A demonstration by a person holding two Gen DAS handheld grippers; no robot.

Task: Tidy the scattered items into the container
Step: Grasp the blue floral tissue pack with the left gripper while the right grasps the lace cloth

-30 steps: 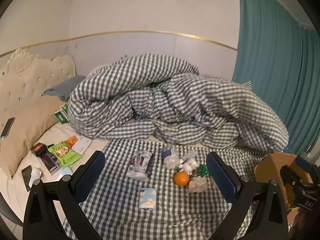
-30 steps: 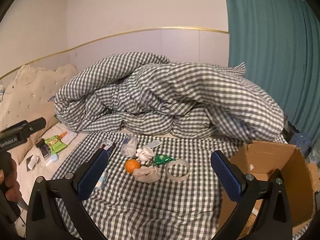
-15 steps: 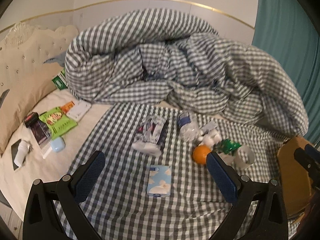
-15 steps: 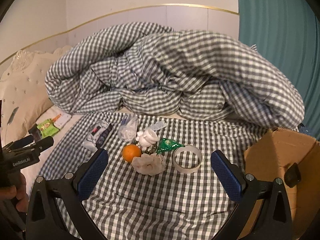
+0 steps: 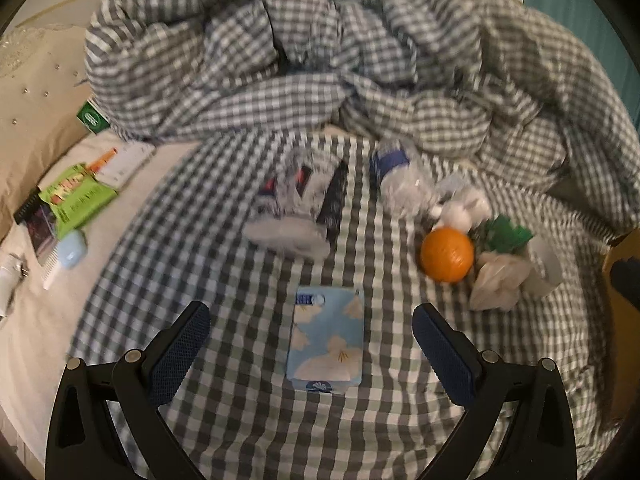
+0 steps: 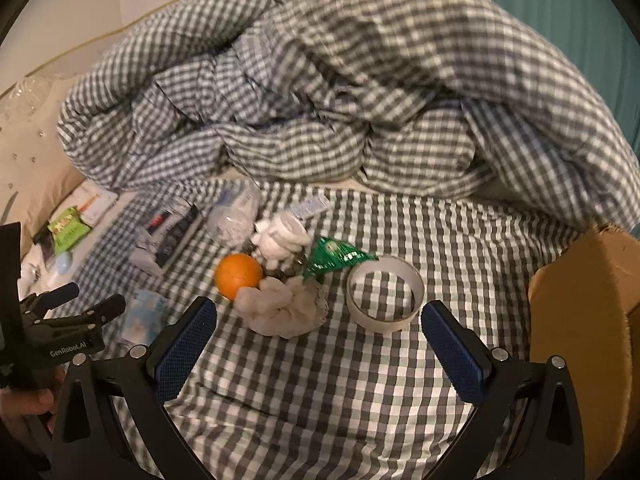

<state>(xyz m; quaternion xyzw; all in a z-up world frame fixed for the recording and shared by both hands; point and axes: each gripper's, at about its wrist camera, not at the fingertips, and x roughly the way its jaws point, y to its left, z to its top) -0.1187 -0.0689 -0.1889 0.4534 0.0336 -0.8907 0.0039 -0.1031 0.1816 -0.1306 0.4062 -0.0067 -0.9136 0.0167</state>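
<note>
While your left gripper (image 5: pixel 311 336) hangs wide open and empty over the tissue pack (image 5: pixel 326 338), just nearer you than the orange (image 5: pixel 447 255), square up first; its edges look soft. Right gripper (image 6: pixel 319 334) gapes empty beside the cardboard box (image 6: pixel 580 320).

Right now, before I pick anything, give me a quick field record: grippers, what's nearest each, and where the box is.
left gripper: open, empty, over the checked sheet
nearest left: tissue pack, flat between the fingers' line
right gripper: open, empty
nearest right: crumpled tissue and tape roll
orange: touching the crumpled tissue
green packet: beside the tape roll
box: right edge, open; contents not visible
duvet: heaped behind the items
</note>
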